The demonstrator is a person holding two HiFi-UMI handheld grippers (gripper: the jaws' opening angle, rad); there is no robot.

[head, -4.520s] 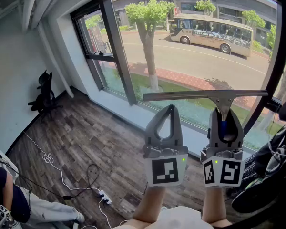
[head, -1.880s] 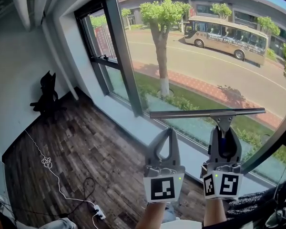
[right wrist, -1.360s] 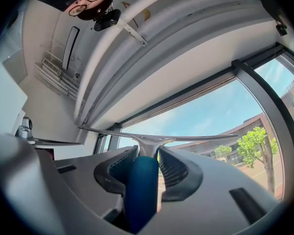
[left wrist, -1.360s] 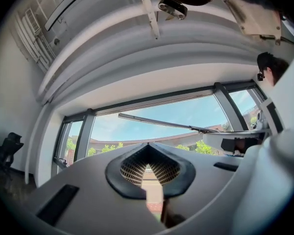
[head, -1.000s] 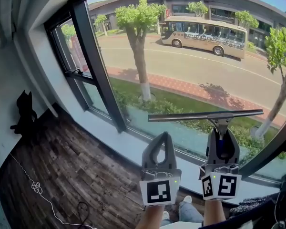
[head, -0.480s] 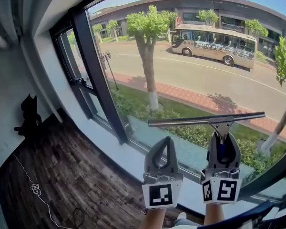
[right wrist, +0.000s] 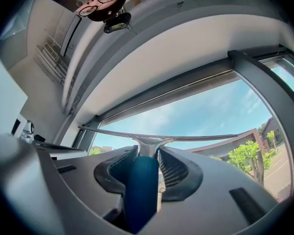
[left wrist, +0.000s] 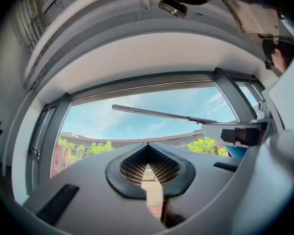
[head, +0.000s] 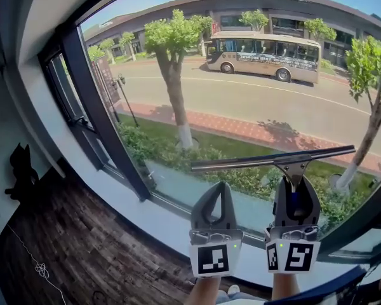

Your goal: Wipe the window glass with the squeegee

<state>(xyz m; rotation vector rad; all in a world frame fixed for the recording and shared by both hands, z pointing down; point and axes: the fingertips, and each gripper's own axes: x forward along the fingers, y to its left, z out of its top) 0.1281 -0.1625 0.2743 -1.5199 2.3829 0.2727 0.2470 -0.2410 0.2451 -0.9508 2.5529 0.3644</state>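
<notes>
A squeegee (head: 273, 159) with a long metal blade and a blue handle (right wrist: 142, 190) stands upright in my right gripper (head: 296, 189), which is shut on the handle. Its blade (right wrist: 157, 136) lies level in front of the large window glass (head: 241, 94); whether it touches the pane I cannot tell. My left gripper (head: 218, 199) is just left of the right one, jaws together and holding nothing. In the left gripper view the squeegee blade (left wrist: 161, 114) crosses the sky above the closed jaw tips (left wrist: 148, 168).
A dark window frame post (head: 95, 107) divides the big pane from a smaller window at the left. A pale sill (head: 159, 221) runs below the glass. Wooden floor (head: 57, 246) lies at the lower left with a dark chair (head: 19, 170) by the wall.
The view has swung up and nearer to the glass; less floor shows. Both grippers keep their places side by side, the squeegee still upright and level in the right one.
</notes>
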